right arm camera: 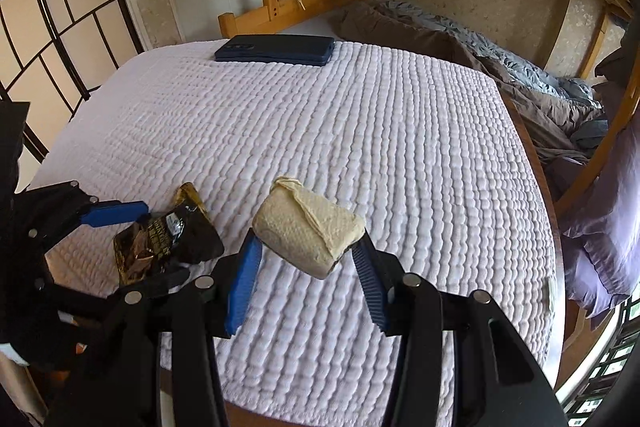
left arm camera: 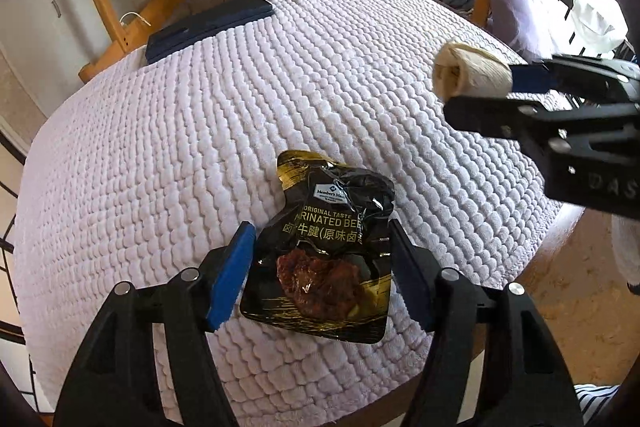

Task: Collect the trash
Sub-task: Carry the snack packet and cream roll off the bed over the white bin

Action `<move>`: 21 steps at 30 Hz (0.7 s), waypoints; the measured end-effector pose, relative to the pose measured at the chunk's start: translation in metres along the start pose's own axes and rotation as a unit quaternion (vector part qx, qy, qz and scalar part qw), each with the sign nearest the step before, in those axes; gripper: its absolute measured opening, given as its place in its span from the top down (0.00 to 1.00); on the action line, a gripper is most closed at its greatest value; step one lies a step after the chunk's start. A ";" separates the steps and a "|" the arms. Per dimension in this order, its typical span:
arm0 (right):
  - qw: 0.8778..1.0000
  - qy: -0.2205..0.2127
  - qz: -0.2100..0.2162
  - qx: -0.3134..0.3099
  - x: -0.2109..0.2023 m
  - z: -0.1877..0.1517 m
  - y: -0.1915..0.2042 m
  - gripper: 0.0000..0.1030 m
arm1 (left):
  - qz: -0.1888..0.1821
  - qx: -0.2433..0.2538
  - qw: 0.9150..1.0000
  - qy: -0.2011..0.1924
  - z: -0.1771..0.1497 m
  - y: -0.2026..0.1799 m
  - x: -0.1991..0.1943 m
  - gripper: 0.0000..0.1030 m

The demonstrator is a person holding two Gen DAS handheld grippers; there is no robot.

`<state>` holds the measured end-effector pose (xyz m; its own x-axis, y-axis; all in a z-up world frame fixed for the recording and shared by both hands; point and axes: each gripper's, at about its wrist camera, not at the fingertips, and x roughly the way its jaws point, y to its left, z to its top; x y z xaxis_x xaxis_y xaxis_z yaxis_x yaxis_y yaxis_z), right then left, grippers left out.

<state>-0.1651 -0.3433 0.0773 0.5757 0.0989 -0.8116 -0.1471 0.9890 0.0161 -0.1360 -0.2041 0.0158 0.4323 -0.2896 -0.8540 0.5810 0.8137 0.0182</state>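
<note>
A black and gold marinated beef pouch (left arm camera: 324,251) lies on the white textured cover (left arm camera: 240,107). My left gripper (left arm camera: 320,263) has a blue-padded finger on each side of the pouch and is closed on it; both also show in the right wrist view, the pouch (right arm camera: 168,239) and the left gripper (right arm camera: 132,239). My right gripper (right arm camera: 308,263) is shut on a rolled cream paper towel wad (right arm camera: 308,227) and holds it above the cover. In the left wrist view the wad (left arm camera: 468,73) and right gripper (left arm camera: 480,87) are at the upper right.
A dark blue phone (right arm camera: 276,49) lies at the far edge of the cover, also in the left wrist view (left arm camera: 208,25). Behind it are a wooden bed frame (right arm camera: 304,1) and rumpled grey bedding (right arm camera: 480,55). A wooden table edge (left arm camera: 536,255) shows at the right.
</note>
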 end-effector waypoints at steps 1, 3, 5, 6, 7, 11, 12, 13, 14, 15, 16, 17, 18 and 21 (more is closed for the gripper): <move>1.000 -0.001 0.001 0.001 -0.003 -0.001 0.000 0.55 | -0.001 -0.001 1.000 -0.002 -0.001 0.000 -0.002 0.35; 1.000 -0.003 0.005 0.002 -0.009 -0.004 0.002 0.55 | -0.003 -0.006 1.000 -0.007 -0.003 0.002 -0.008 0.35; 1.000 -0.004 0.008 0.002 -0.015 -0.007 0.003 0.55 | -0.012 -0.014 1.000 -0.010 -0.004 0.004 -0.014 0.35; 1.000 -0.004 0.011 0.002 -0.018 -0.010 0.005 0.55 | -0.017 -0.019 1.000 -0.010 -0.005 0.005 -0.016 0.35; 1.000 -0.004 0.013 0.001 -0.020 -0.011 0.007 0.55 | -0.021 -0.023 0.999 -0.009 -0.007 0.007 -0.018 0.35; 1.000 0.001 0.018 -0.002 -0.028 -0.022 0.013 0.55 | -0.020 -0.026 0.999 -0.007 -0.013 0.007 -0.023 0.35; 1.000 0.002 0.019 -0.002 -0.029 -0.025 0.015 0.55 | -0.020 -0.026 0.999 -0.007 -0.014 0.007 -0.025 0.35; 1.000 0.003 0.020 -0.002 -0.030 -0.027 0.016 0.55 | -0.020 -0.027 0.999 -0.007 -0.015 0.007 -0.026 0.35; 1.000 0.005 0.021 -0.001 -0.031 -0.030 0.018 0.55 | -0.020 -0.028 0.999 -0.007 -0.017 0.007 -0.028 0.35; 1.000 0.006 0.022 -0.001 -0.032 -0.033 0.019 0.55 | -0.020 -0.029 0.999 -0.008 -0.018 0.007 -0.031 0.35; 1.000 0.007 0.023 -0.001 -0.033 -0.035 0.020 0.55 | -0.019 -0.030 0.999 -0.009 -0.019 0.008 -0.032 0.35; 1.000 0.008 0.024 0.000 -0.035 -0.037 0.021 0.55 | -0.019 -0.032 0.999 -0.011 -0.020 0.008 -0.035 0.35; 1.000 0.009 0.025 -0.001 -0.036 -0.039 0.022 0.55 | -0.021 -0.035 0.999 -0.013 -0.021 0.009 -0.037 0.35; 1.000 0.010 0.027 -0.003 -0.039 -0.043 0.027 0.55 | -0.024 -0.041 0.999 -0.020 -0.021 0.011 -0.044 0.35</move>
<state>-0.2258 -0.3255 0.0846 0.5505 0.1504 -0.8212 -0.1823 0.9816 0.0576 -0.1634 -0.1721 0.0431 0.4337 -0.3480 -0.8311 0.5440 0.8365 -0.0663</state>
